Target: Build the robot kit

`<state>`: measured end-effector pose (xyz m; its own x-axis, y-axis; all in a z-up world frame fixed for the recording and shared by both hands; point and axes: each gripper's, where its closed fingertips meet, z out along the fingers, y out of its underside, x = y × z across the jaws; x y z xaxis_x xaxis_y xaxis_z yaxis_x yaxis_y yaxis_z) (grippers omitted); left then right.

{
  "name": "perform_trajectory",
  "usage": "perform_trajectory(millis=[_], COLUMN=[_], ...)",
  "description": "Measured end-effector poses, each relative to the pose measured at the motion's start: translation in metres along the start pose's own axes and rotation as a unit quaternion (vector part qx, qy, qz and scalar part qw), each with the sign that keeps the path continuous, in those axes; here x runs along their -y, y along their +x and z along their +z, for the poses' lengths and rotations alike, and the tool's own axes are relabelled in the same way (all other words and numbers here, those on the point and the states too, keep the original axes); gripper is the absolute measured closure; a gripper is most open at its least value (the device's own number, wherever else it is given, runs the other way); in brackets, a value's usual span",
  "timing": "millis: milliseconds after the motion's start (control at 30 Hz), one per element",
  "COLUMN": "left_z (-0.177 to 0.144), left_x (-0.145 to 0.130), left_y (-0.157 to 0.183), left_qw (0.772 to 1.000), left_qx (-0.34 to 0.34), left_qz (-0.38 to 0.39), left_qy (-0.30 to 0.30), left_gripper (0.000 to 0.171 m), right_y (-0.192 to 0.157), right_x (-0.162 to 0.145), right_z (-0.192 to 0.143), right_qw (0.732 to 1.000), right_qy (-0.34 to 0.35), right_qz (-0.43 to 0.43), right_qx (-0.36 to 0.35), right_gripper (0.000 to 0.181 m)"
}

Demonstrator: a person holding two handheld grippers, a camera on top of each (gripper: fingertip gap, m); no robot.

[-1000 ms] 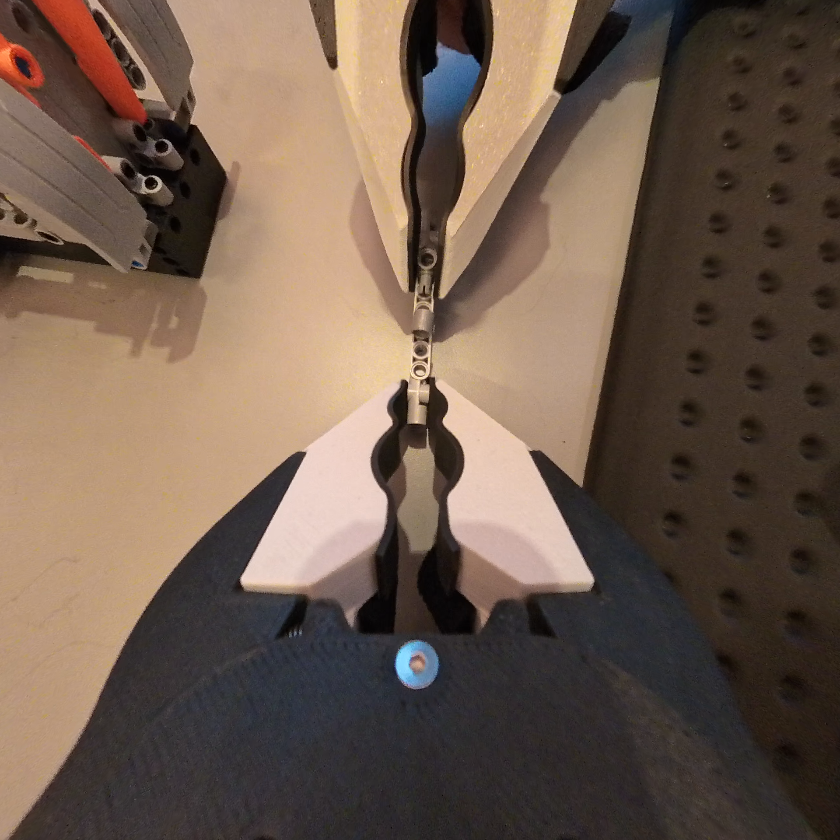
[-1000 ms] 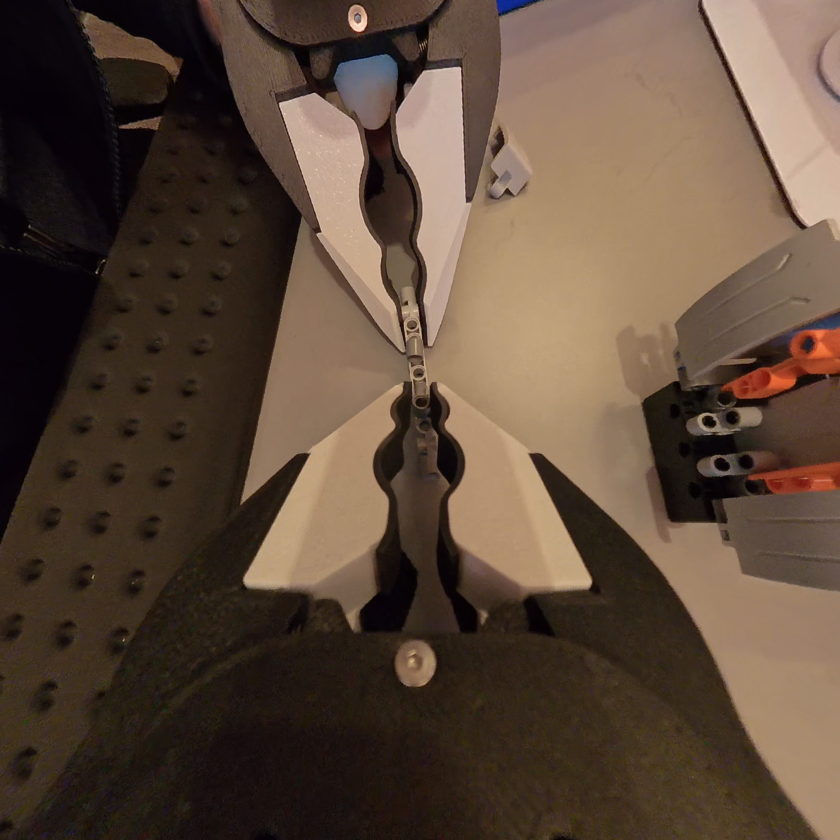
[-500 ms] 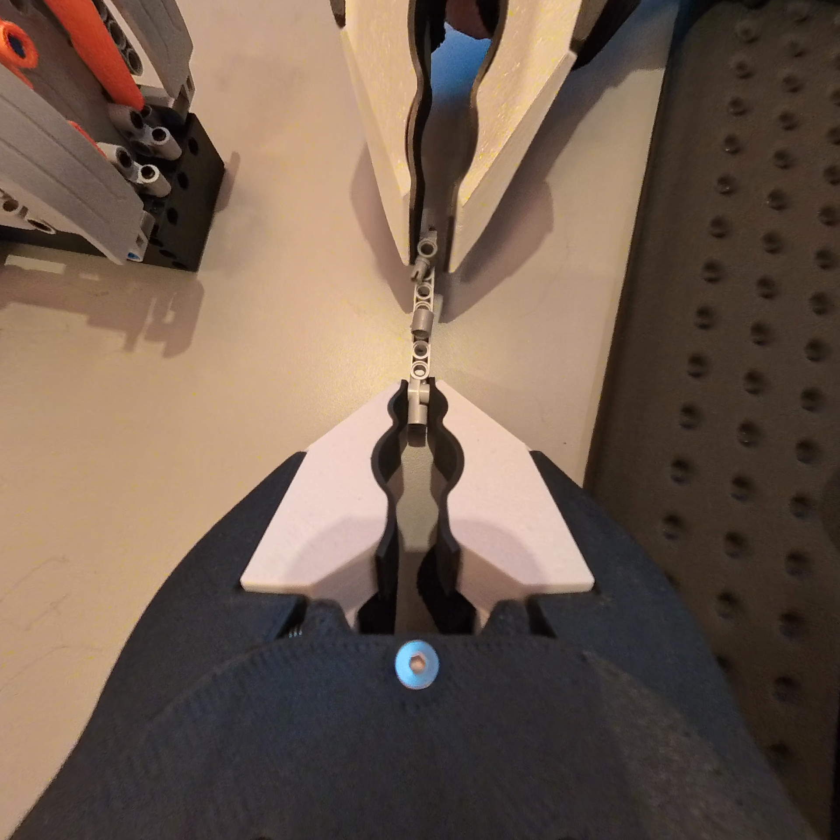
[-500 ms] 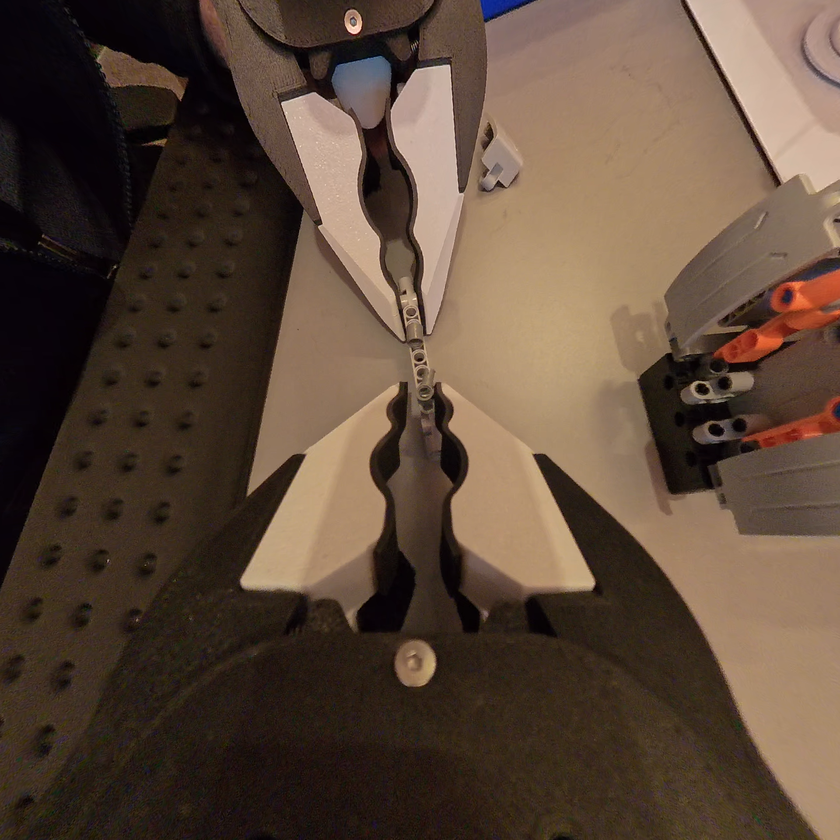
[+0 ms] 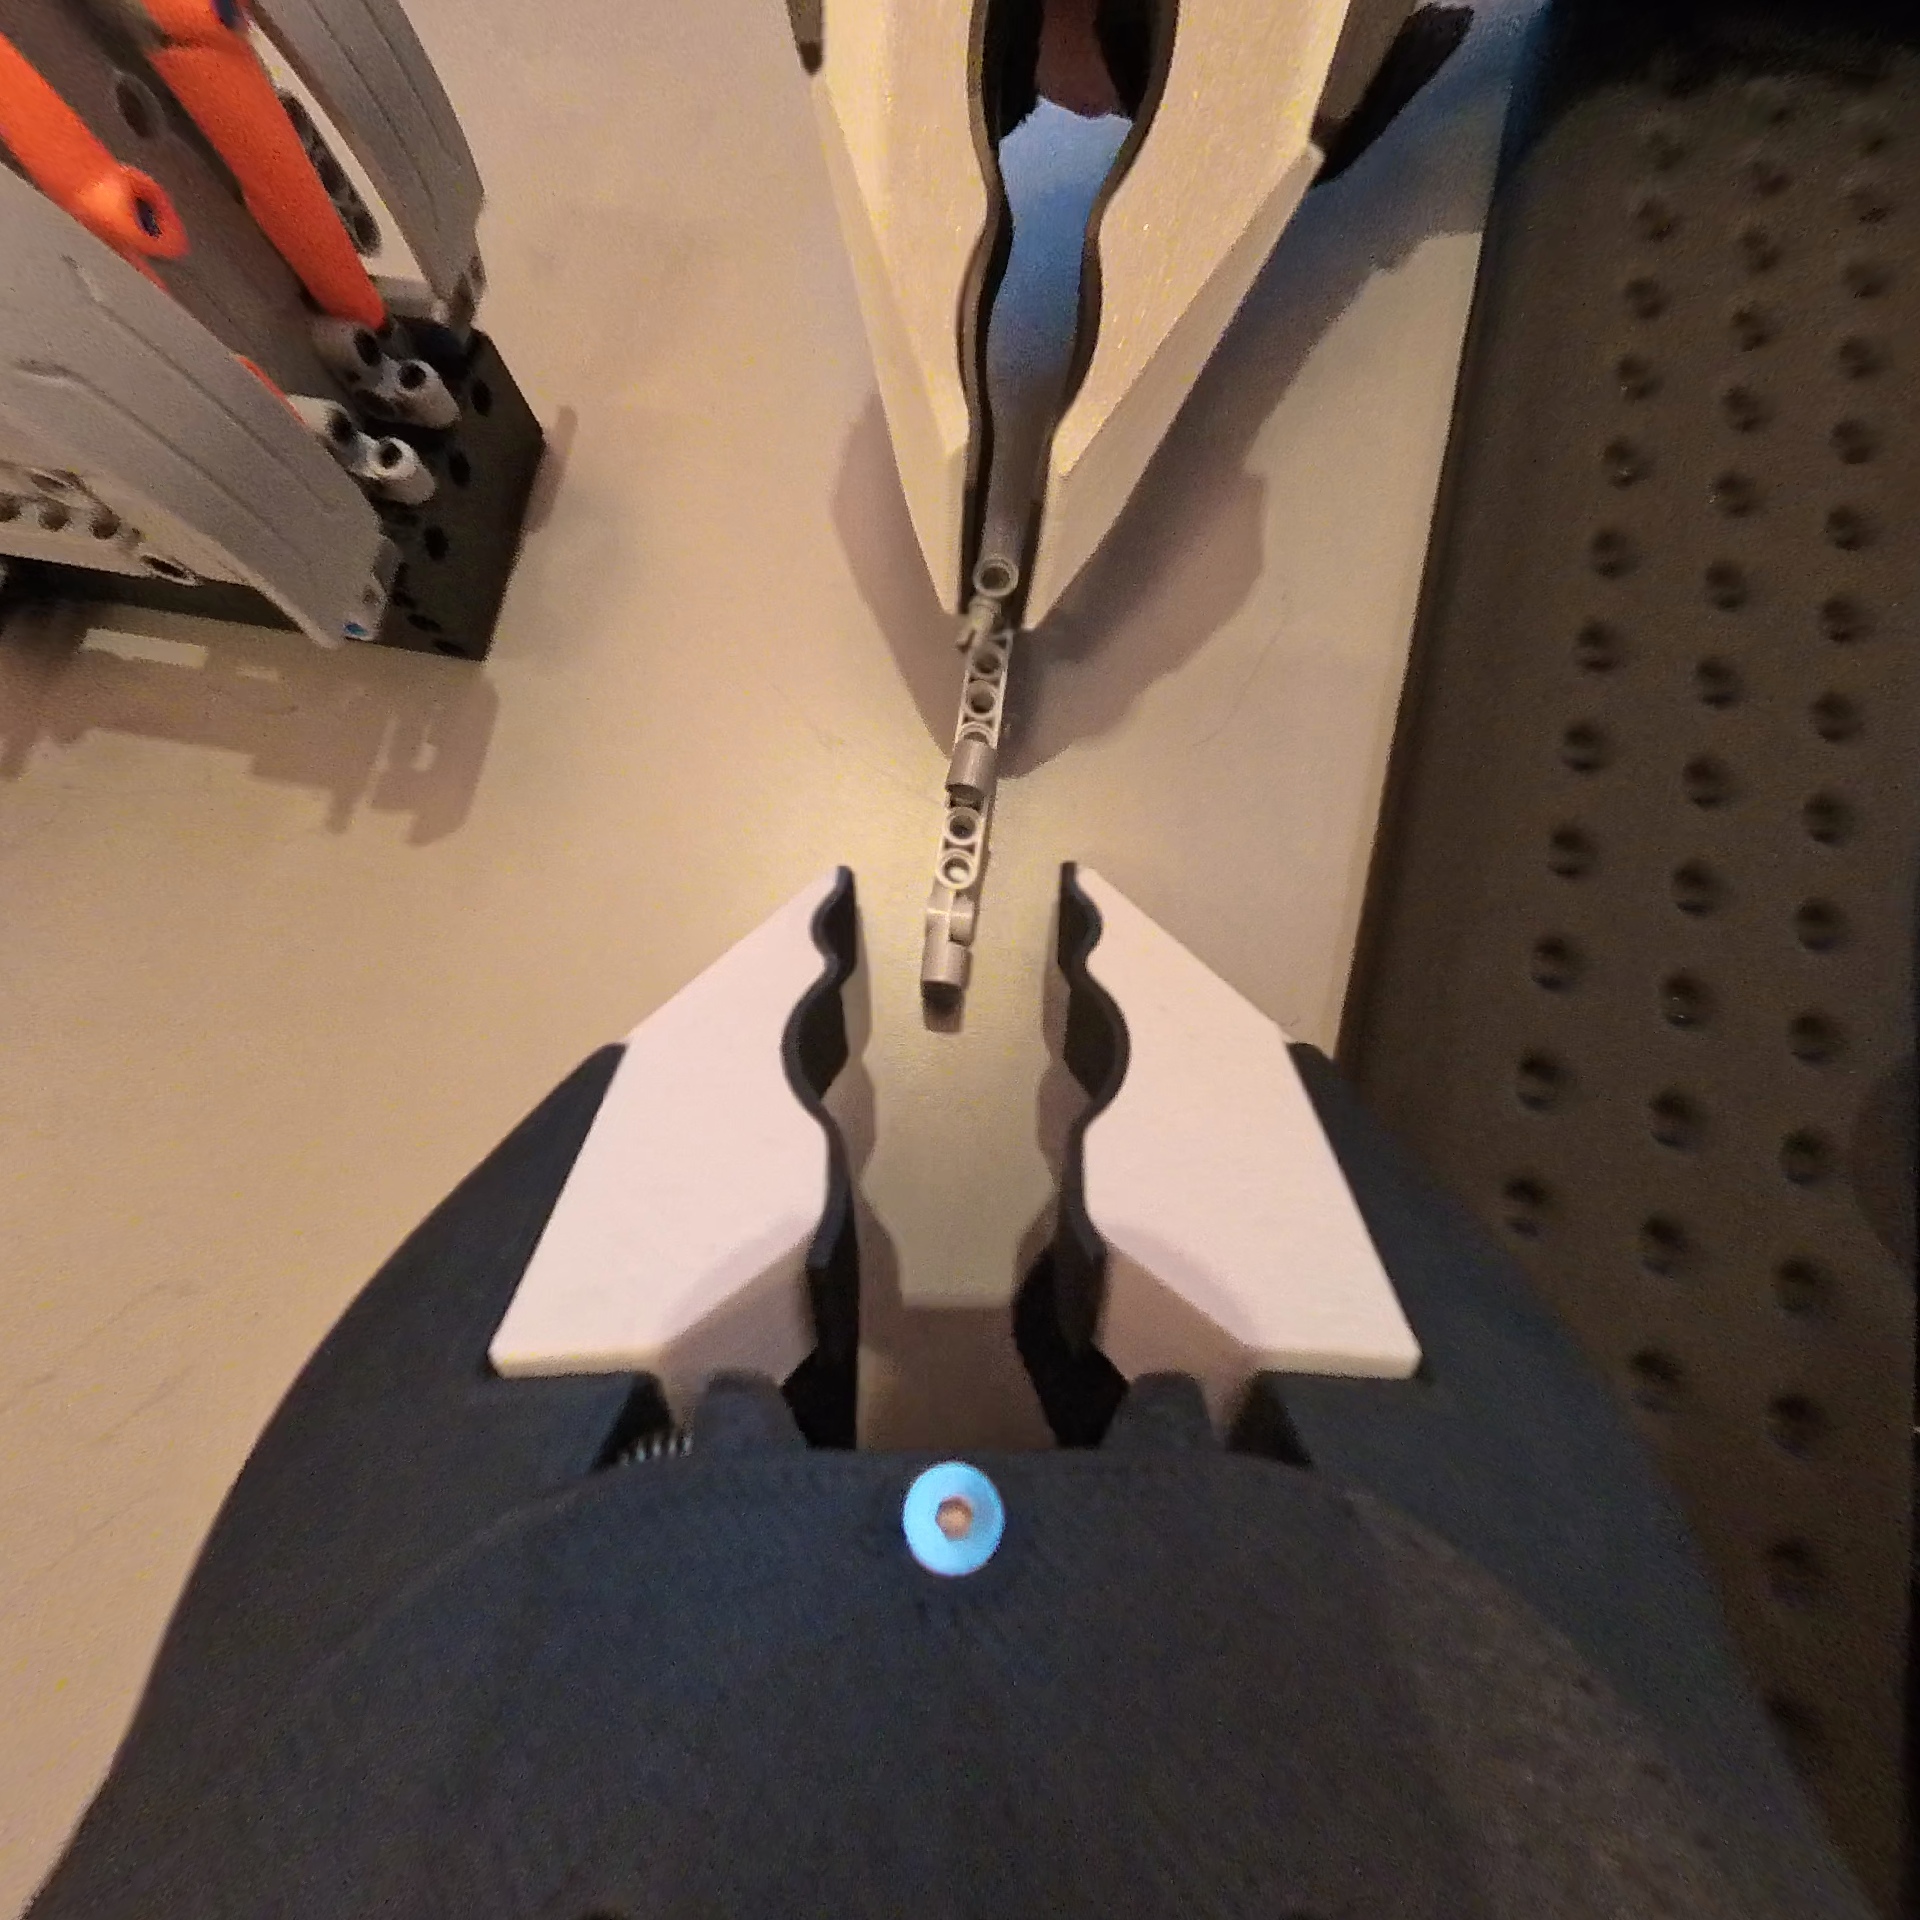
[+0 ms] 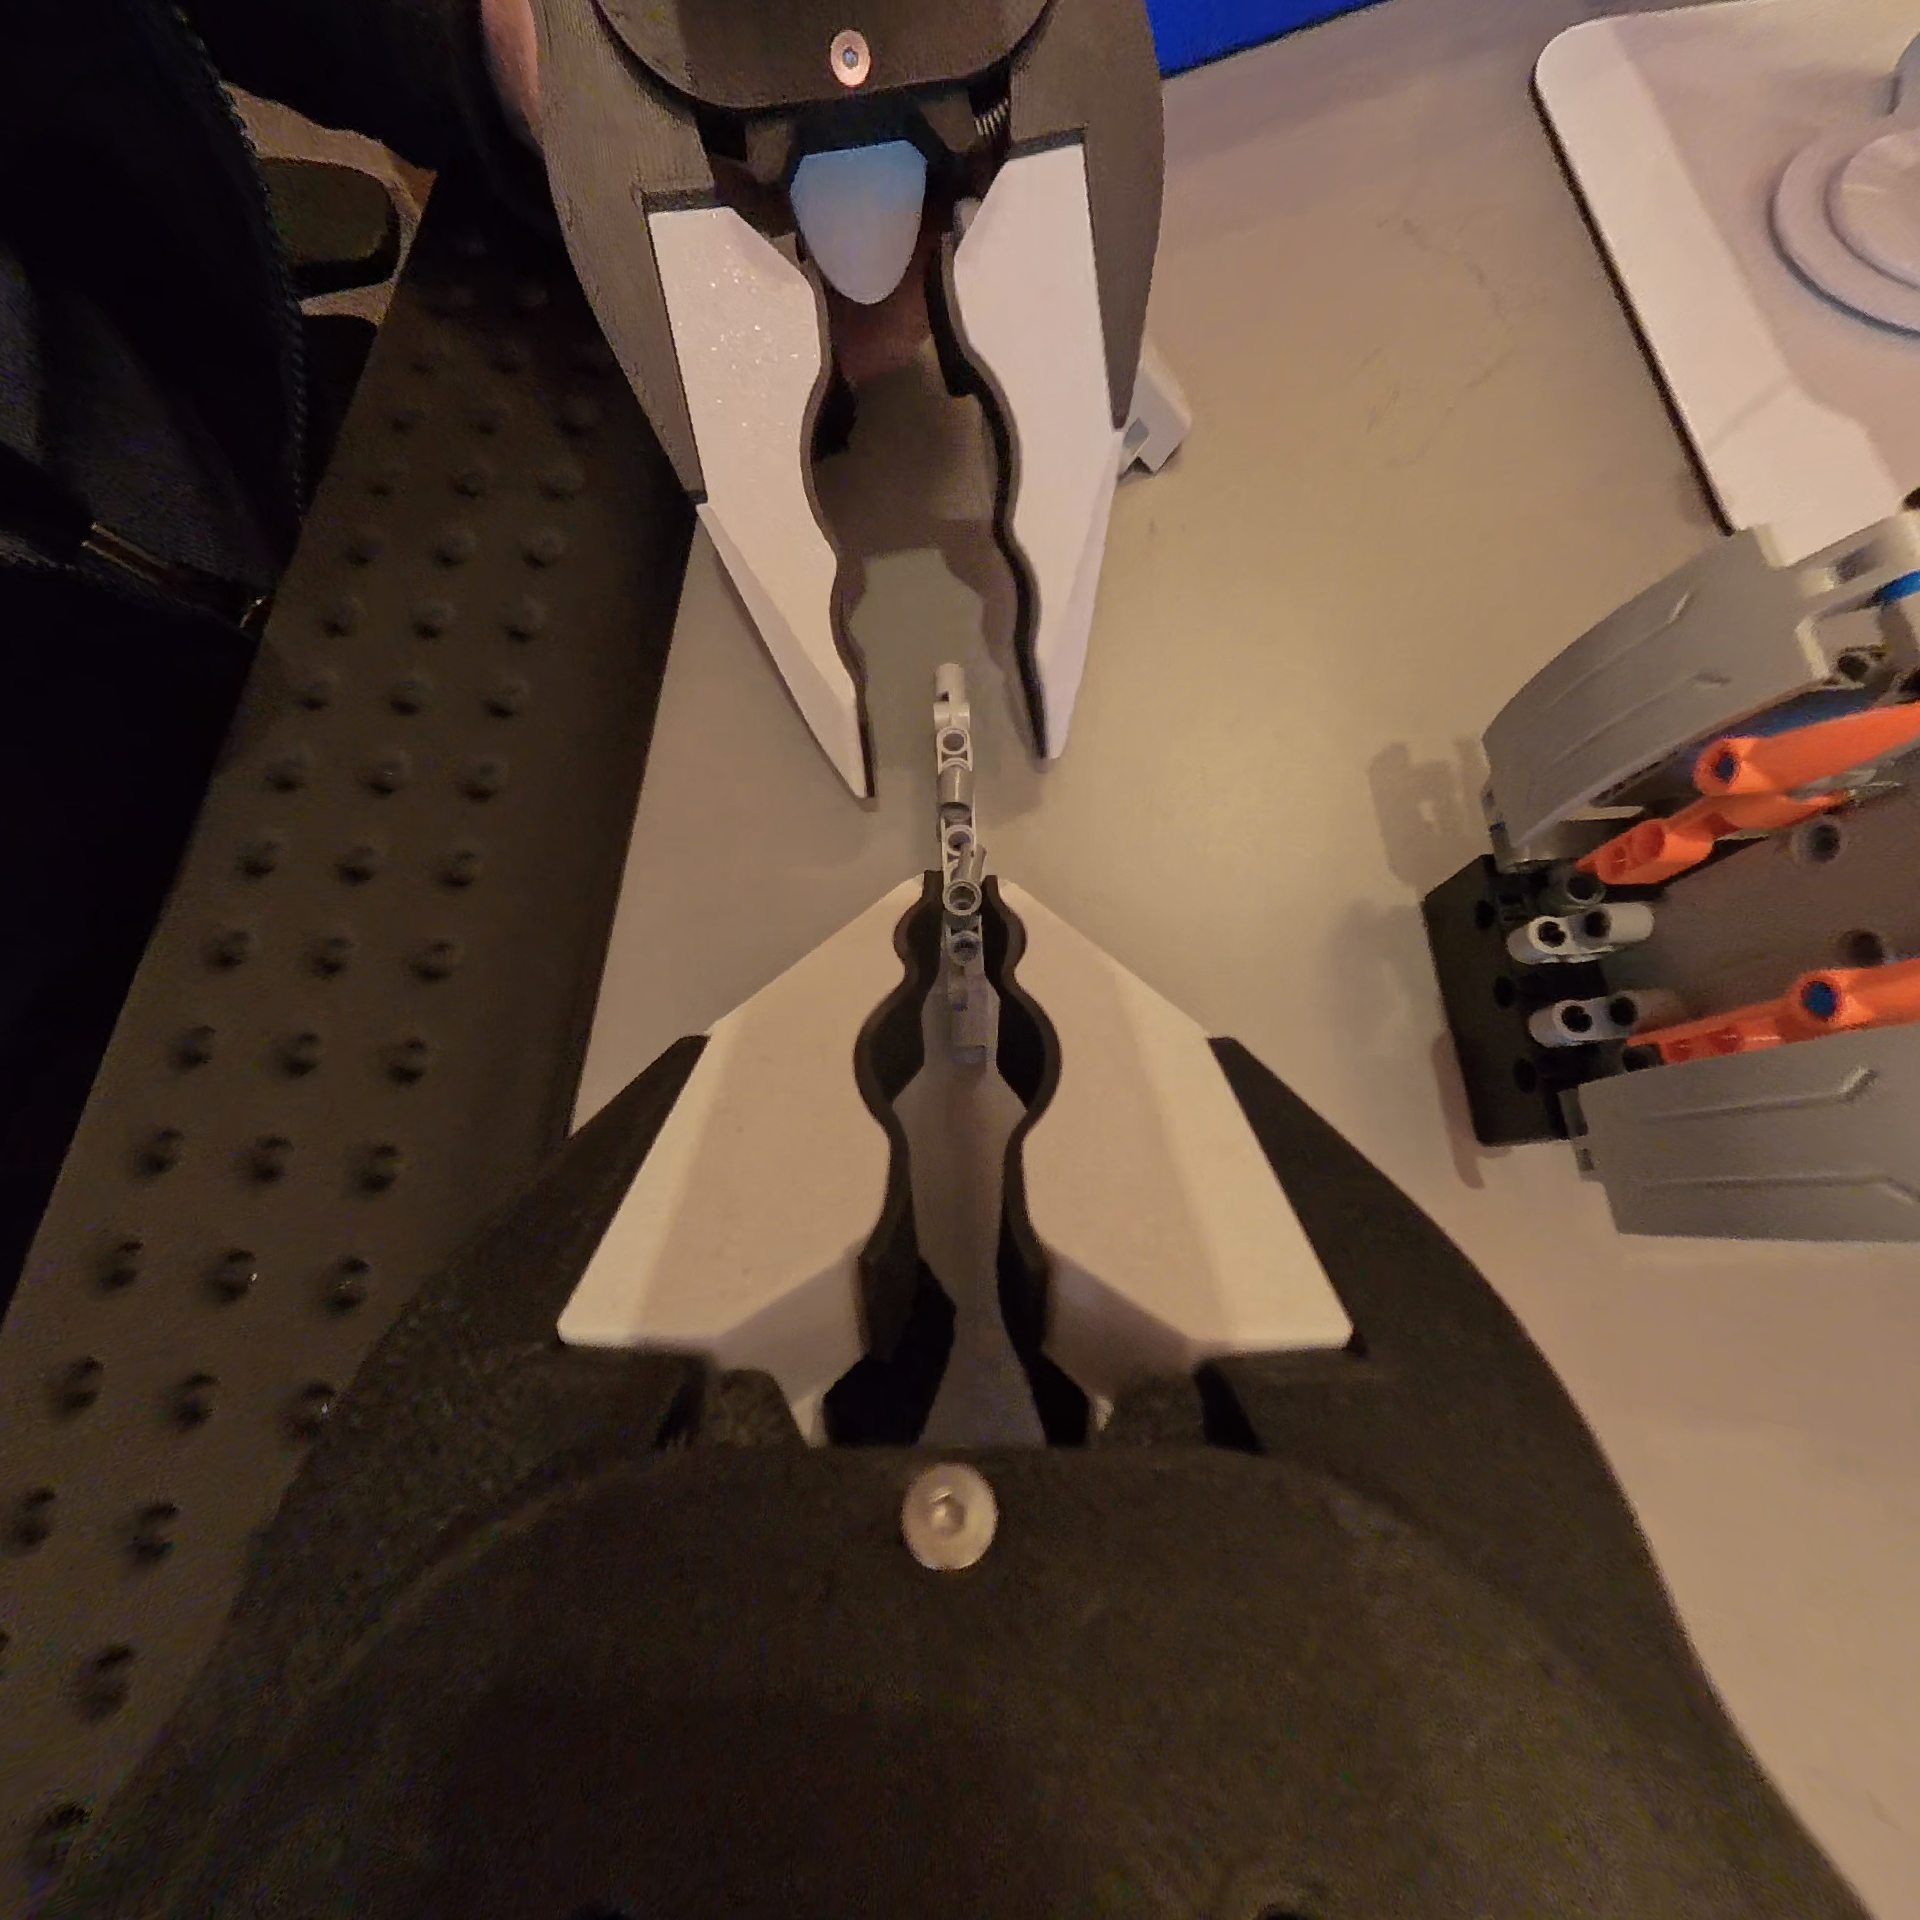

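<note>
1. The left gripper (image 5: 954, 883) stands with its white fingers (image 5: 717, 1122) spread wide apart and nothing pinched between them; bare beige tabletop (image 5: 520, 935) shows through the gap.
2. The near end of a slim grey beam assembly (image 5: 964, 821), a chain of small holed building-toy pieces, reaches into that gap without touching either finger.
3. The right gripper (image 5: 992, 613) faces the left one head-on from the far side, its tips nearly closed and pinching the far end of the assembly.
4. In the right wrist view the right gripper (image 6: 958, 883) clamps the assembly (image 6: 956, 821) at its tips, and part of the piece lies back inside the scalloped hollow between its fingers (image 6: 748, 1164).
5. Beyond those tips the assembly's free end points into the open mouth of the left gripper (image 6: 951, 774), just clear of both of its fingers.
6. A toy model (image 6: 1704, 997) of grey curved panels, orange rods and a black holed block sits on the table, well off to the right gripper's right, which is the left gripper's left (image 5: 239, 416).
7. A dark mat (image 5: 1683, 935) covered in round dimples lies along the table edge, on the left gripper's right and the right gripper's left (image 6: 343, 831).
8. A small light-grey bracket piece (image 6: 1153, 416) peeks out just beside the left gripper's body, partly hidden by it.
9. A white board (image 6: 1662, 312) occupies the far corner on the right gripper's right.
</note>
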<state>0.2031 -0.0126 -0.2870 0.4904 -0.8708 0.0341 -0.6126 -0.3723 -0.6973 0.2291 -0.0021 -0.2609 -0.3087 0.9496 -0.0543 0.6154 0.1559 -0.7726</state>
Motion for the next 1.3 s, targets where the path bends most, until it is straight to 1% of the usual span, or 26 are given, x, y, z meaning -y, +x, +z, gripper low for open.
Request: perform_trajectory(millis=[33, 133, 200, 233, 267, 333, 433, 567, 733, 833, 1033, 1167, 1233, 1300], left_z=[-0.004, -0.015, -0.017, -0.017, -0.018, -0.017, -0.019, -0.021, -0.021, -0.022, -0.033, -0.036, -0.036, -0.032], left_x=[0.004, 0.023, 0.034, 0.038, 0.04, 0.041, 0.042, 0.044, 0.046, 0.047, 0.059, 0.063, 0.062, 0.059], left_y=[-0.002, 0.0, 0.009, 0.011, 0.013, 0.012, 0.012, 0.009, 0.014, 0.015, 0.015, 0.016, 0.016, 0.015], left_qw=[1.0, 0.998, 0.996, 0.995, 0.993, 0.991, 0.992, 0.992, 0.992, 0.992, 0.988, 0.986, 0.987, 0.988], left_qx=[0.01, 0.023, 0.022, 0.033, 0.042, 0.058, 0.048, 0.051, 0.041, 0.037, 0.019, 0.006, 0.003, -0.005], left_qz=[0.005, 0.026, 0.052, 0.068, 0.084, 0.097, 0.082, 0.074, 0.081, 0.077, 0.047, 0.036, 0.033, 0.028], left_qy=[0.01, 0.052, 0.068, 0.071, 0.074, 0.069, 0.079, 0.087, 0.093, 0.097, 0.144, 0.16, 0.16, 0.15], left_gripper=[0.132, 0.138, 0.148, 0.155, 0.164, 0.171, 0.17, 0.158, 0.169, 0.169, 0.17, 0.169, 0.169, 0.168], right_y=[-0.001, -0.008, -0.01, -0.012, -0.013, -0.013, -0.014, -0.014, -0.015, -0.015, -0.013, -0.014, -0.014, -0.013], right_x=[0.002, 0.012, 0.019, 0.021, 0.023, 0.024, 0.027, 0.028, 0.028, 0.032, 0.042, 0.049, 0.049, 0.045], right_z=[-0.002, -0.003, -0.003, -0.003, -0.003, -0.003, -0.004, -0.006, -0.004, -0.006, -0.015, -0.02, -0.019, -0.016], right_qw=[1.0, 1.0, 1.0, 1.0, 1.0, 1.0, 0.999, 0.999, 0.999, 0.999, 0.998, 0.995, 0.995, 0.997], right_qy=[0.002, 0.005, 0.006, 0.007, 0.007, 0.004, 0.009, 0.004, -0.005, 0.007, 0.062, 0.095, 0.096, 0.079], right_qz=[-0.003, -0.015, -0.02, -0.021, -0.023, -0.028, -0.032, -0.037, -0.043, -0.036, -0.006, 0.008, 0.006, 0.004], right_qx=[-0.001, 0.004, 0.006, 0.009, 0.012, 0.011, 0.015, 0.017, 0.02, 0.02, 0.014, 0.018, 0.015, 0.012], right_gripper=[0.176, 0.176, 0.176, 0.176, 0.176, 0.176, 0.176, 0.176, 0.176, 0.176, 0.174, 0.176, 0.176, 0.177])
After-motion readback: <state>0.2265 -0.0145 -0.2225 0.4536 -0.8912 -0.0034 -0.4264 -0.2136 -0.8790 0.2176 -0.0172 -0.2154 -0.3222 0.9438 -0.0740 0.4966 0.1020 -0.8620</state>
